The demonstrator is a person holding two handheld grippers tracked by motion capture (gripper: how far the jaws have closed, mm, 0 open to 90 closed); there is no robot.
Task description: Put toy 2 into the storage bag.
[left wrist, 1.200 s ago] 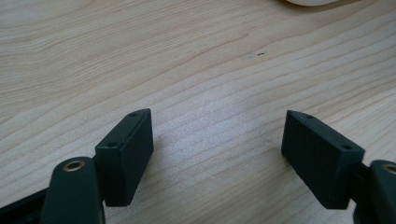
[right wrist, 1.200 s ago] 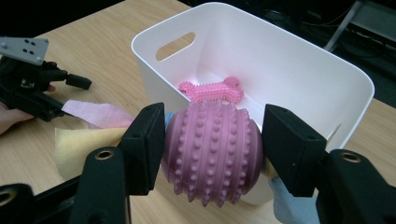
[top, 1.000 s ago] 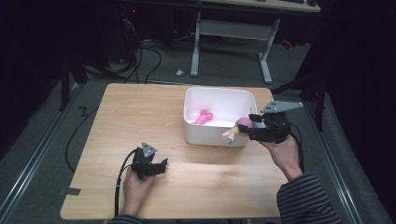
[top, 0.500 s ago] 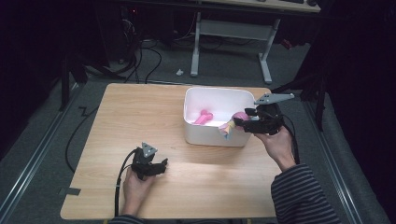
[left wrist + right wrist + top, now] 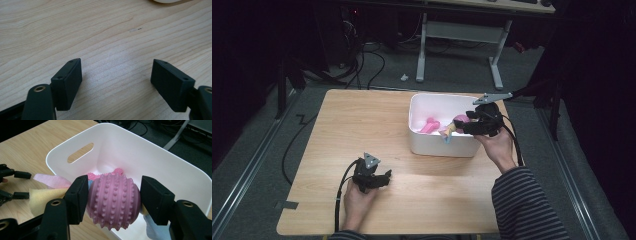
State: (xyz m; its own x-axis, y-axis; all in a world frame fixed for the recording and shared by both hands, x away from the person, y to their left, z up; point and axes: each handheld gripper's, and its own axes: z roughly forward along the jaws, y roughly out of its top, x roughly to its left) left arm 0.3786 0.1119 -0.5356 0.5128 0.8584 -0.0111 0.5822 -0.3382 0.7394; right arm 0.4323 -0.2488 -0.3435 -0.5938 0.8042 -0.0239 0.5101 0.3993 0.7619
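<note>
Dark floor and cable clutter surround a pale wooden table [image 5: 362, 125] in the high view. On it stands one white bin [image 5: 432, 145]. The right gripper [image 5: 460, 126] now hangs over the bin's near rim, having carried its load inward from outside the bin's right end a second ago; judging by that, the drop into the bin is close. One bright pink toy [image 5: 430, 125] already lies inside. The left gripper [image 5: 384, 179] rests low on the table near the front edge, well apart from the bin, unchanged.

From the left gripper view, bare wood grain lies between two black jaws standing wide apart, nothing between them.

From the right gripper view, the jaws are clamped on one pink knobbly ball [image 5: 113, 201], pressing both its sides, held above the bin's open mouth. Fabric strips hang from the ball: one yellow [image 5: 43, 197], one pale pink [image 5: 51, 180] and one light blue [image 5: 156, 228], though more may be hidden behind it.
</note>
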